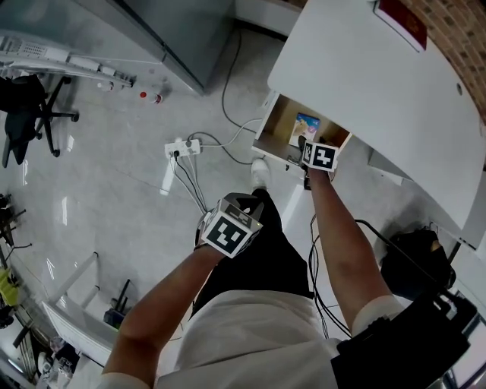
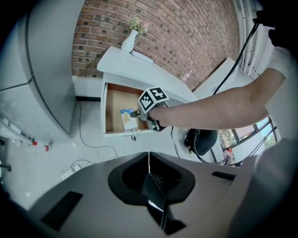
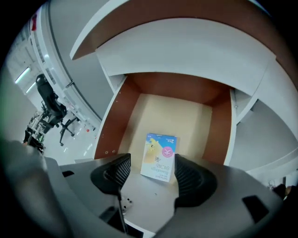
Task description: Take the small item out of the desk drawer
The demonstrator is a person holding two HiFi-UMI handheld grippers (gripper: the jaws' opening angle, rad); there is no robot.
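Note:
The wooden drawer (image 3: 109, 130) of the white desk (image 1: 380, 83) stands pulled out. A small blue and yellow box (image 3: 159, 156) lies in it near the front. My right gripper (image 3: 152, 162) reaches into the drawer with the box between its two fingers. A gap shows between the box and the left finger (image 3: 122, 168), so the jaws are open. In the head view the right gripper (image 1: 307, 148) is at the drawer's front edge, next to the box (image 1: 307, 127). My left gripper (image 1: 230, 228) hangs back over the floor, shut on nothing; its view shows the drawer (image 2: 111, 109) from afar.
A power strip (image 1: 183, 148) with cables lies on the floor left of the drawer. A black bag (image 1: 414, 262) sits under the desk at the right. An office chair (image 1: 30, 106) stands far left. A white vase (image 2: 129, 41) and a red book (image 1: 402, 19) rest on the desk.

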